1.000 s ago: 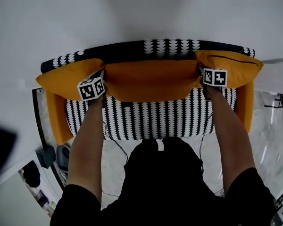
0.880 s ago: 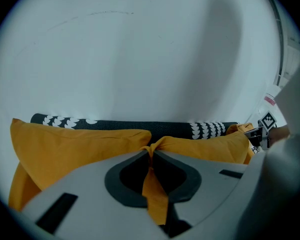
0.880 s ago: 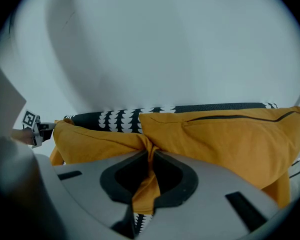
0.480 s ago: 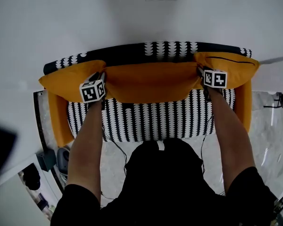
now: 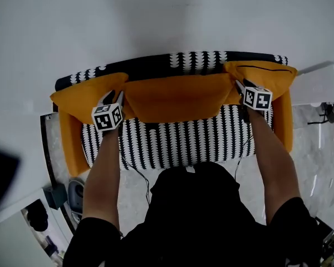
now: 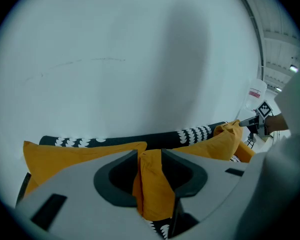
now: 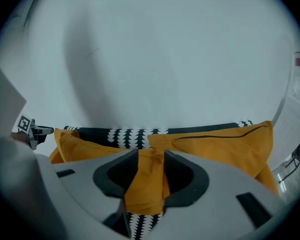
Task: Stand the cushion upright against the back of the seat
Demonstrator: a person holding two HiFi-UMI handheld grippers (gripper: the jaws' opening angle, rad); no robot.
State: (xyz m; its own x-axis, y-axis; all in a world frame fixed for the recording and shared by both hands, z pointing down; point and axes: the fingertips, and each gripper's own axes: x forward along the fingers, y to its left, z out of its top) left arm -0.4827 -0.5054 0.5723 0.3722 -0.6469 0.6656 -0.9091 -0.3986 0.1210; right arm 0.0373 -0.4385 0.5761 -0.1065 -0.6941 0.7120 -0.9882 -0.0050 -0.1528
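I am looking steeply down at a small sofa covered in black-and-white patterned fabric, which is standing against a plain white wall. The rectangular orange fabric cushion is standing upright in the middle of the seat and leaning back on the patterned backrest. Two more cushions are flanking it: a plain orange left-end cushion and an orange right-end cushion with a dark zip line across it. Each is touching the middle one at an upper corner.

I am holding the left gripper at the middle cushion's upper left corner and the right gripper at its upper right corner. Both are pointing down and towards the backrest.

In the left gripper view, the jaws of the left gripper have just been opening and are standing apart. A fold of the orange cloth is hanging loosely in the gap between them.

In the right gripper view, the jaws of the right gripper have also just been opening and are spread wide. A bunched corner of the same cushion is lying between them.

My bare forearms are reaching out over the front of the seat. The orange armrests are closing the sofa in at either end.
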